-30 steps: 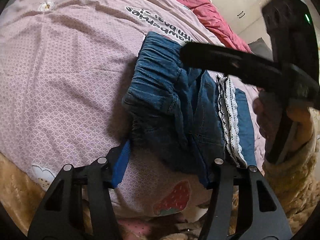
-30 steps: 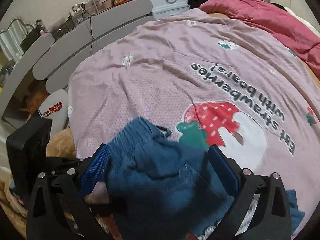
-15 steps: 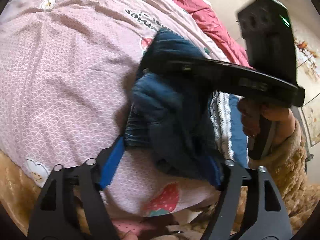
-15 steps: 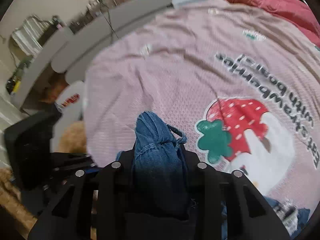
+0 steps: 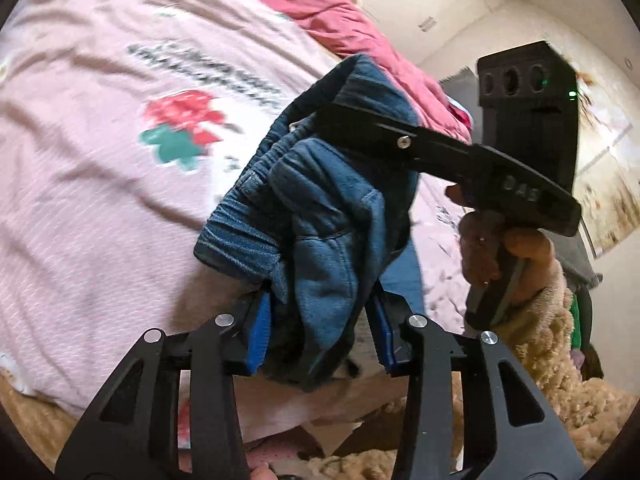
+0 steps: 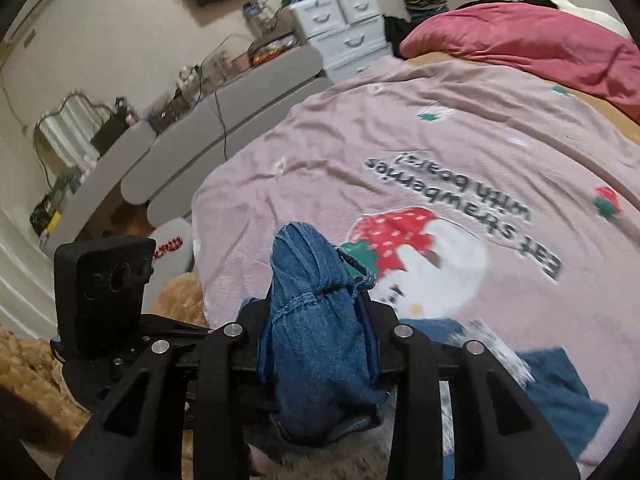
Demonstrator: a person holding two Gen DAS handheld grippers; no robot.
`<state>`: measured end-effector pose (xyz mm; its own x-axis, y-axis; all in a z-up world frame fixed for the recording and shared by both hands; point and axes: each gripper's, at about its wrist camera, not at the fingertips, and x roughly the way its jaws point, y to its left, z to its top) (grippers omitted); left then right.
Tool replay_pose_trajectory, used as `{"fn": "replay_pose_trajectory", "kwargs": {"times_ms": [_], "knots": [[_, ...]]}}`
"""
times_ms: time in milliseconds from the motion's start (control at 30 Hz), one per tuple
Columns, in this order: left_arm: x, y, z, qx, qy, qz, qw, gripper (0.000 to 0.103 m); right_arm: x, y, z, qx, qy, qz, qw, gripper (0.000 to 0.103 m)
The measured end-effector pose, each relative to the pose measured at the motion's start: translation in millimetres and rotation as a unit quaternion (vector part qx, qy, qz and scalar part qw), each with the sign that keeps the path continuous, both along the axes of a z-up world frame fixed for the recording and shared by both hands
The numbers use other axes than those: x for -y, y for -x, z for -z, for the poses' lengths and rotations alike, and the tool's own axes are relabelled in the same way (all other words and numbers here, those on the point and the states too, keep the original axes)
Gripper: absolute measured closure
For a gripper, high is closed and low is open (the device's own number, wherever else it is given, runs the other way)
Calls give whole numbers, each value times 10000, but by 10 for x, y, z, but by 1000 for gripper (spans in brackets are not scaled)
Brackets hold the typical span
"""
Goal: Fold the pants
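Fingers [image 6: 362, 312] pinch pants [image 6: 316, 336] above pink blanket [image 6: 400, 132]

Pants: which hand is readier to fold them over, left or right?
Right, probably: the right gripper is clamped on the pants, while the left gripper is closing its jaws on a bunched fold.

pants [image 5: 320, 216] | blue denim, gathered waistband, white lace trim | bunched and lifted at one end | the rest lies flat on the pink bed cover [image 6: 400, 152], near its edge
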<state>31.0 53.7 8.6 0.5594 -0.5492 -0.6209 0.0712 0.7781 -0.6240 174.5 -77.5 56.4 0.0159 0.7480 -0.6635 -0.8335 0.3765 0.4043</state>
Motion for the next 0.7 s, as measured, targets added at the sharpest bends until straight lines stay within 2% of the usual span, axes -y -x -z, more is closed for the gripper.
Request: {"fn": "replay_pose_trajectory", "kwargs": {"times_ms": [100,267,467,533,600,700], "knots": [[165,-39,-69,93,-56,195,9998,69,237,-17,-2,-38,-126,163,9998,68],[264,-130,-14,85,-61,403,9991,69,581,-49,56,-92,-176,486,9986,67],[481,-206,61,135,60,756,9970,69,1055,-36,141,-303,-408,1025,9934,56],[601,-201,92,151,47,1003,9948,65,1212,-31,173,-372,-452,1253,9904,49],[759,-214,147,147,17,1229,9923,64,1398,-26,207,-234,-243,1665,9855,41],[905,-248,237,63,39,1529,9882,64,1546,-12,235,-262,-147,1968,9800,41]]}}
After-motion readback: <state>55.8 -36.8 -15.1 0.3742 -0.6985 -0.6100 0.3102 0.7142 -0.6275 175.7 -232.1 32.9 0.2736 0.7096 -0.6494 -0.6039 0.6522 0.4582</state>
